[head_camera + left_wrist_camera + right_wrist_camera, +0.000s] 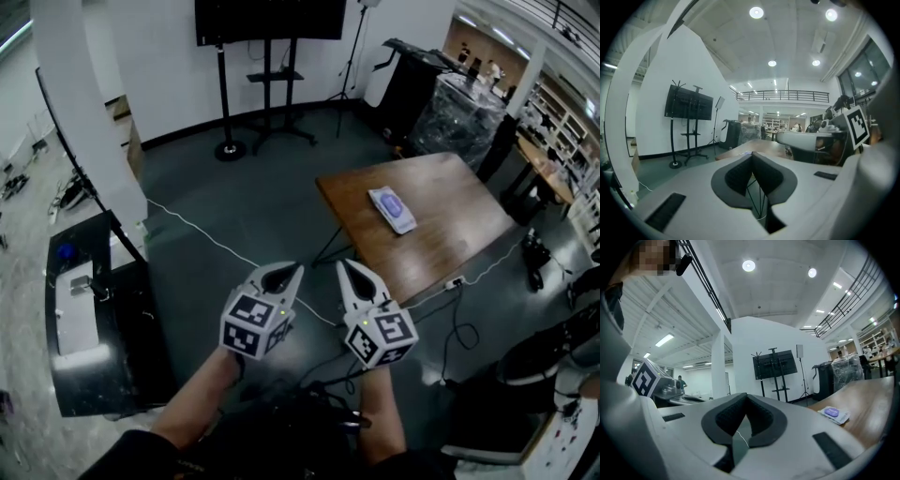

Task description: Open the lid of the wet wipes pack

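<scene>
wipes pack (393,208): lying flat on the table (450,192), far right of the scene. It's well apart from both grippers and nothing is touching it.
pack axis: the long side runs diagonally, far-left to near-right in the head view. It's face up.
lid (390,201): purple oval on top, roughly mid-pack, looks flat and closed. It also shows off to the right in the right gripper view (832,411).
left gripper (287,277): clenched with nothing in it. Its own view shows the pads (740,174) meeting, with only floor behind them. It's held over the dark floor (244,197), near side, just beside the other gripper.
right gripper (352,274): same deal, jaws pinched together and empty. It sits just short of the table's near corner.
table edges: the top is turned at an angle, so one corner points left and one points near. The pack sits in from the left edge, with bare wood on every side and the most room to its right and near side.
open room: bare floor between the grippers and the table, crossed only by a white cable (202,232).
clutter: black cabinet (103,328) at near left, white pillar (80,103) at far left, and a TV stand (270,89) at the far wall.
</scene>
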